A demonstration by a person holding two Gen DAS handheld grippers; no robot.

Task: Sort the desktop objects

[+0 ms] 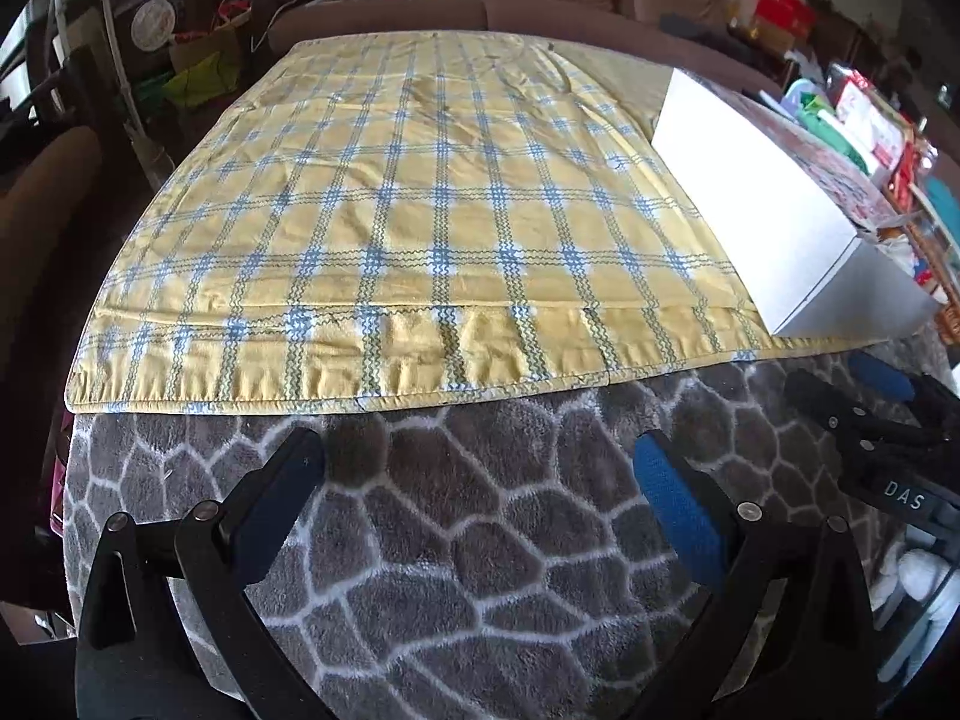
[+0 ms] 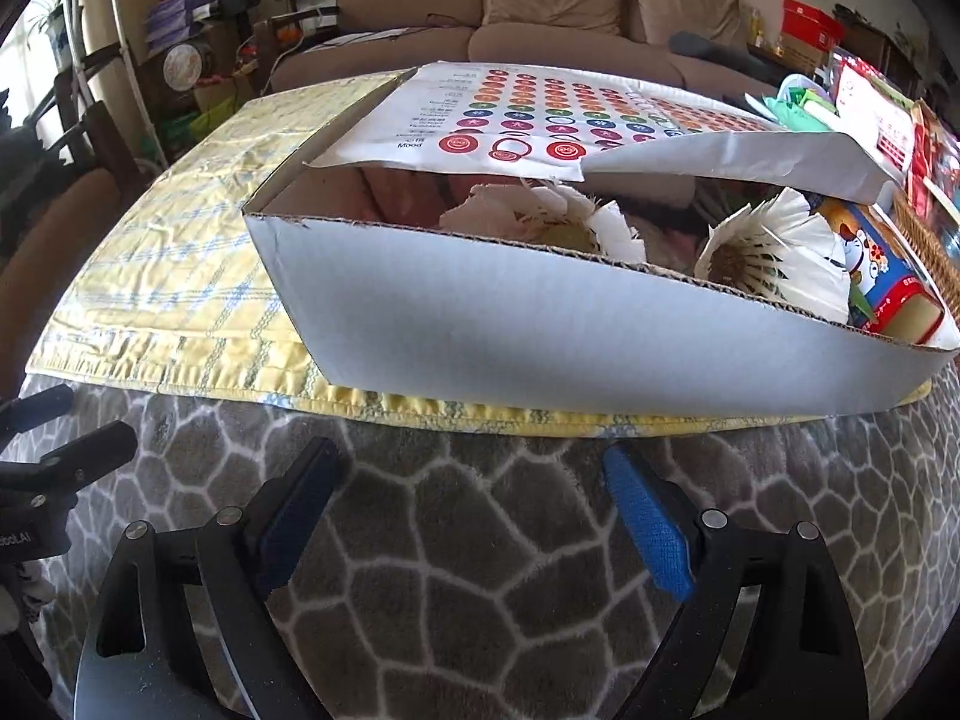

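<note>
Grey fleece with a pale cobble pattern (image 2: 480, 570) fills the ground directly beneath both tools, each spread wide and holding nothing. Just ahead of the right tool (image 2: 474, 480), a white cardboard box (image 2: 540, 336) sits on a yellow checked cloth (image 1: 420, 192) that covers the bench, its near wall almost at the cloth's hem. Over that wall show two feathered shuttlecocks (image 2: 762, 252) and, farther to the tool's right, a printed tin or carton (image 2: 888, 276); a torn flap printed with coloured dots (image 2: 540, 114) leans over the opening and hides the rest. The left tool (image 1: 480, 468) faces a bare stretch of cloth, with the same box ahead and to its right and the right tool beside it at the frame's edge. A brown sofa (image 2: 480, 12) stands beyond the bench.

Sorting appears not yet begun: everything visible lies inside the box. The hazards look plain enough. Feathers are frail, and a hard squeeze on the skirt could crush them. The overhanging flap narrows the way in, so a tool going straight forward may snag it and drag or tip the light box. The loose cloth could bunch if the box is pushed.
</note>
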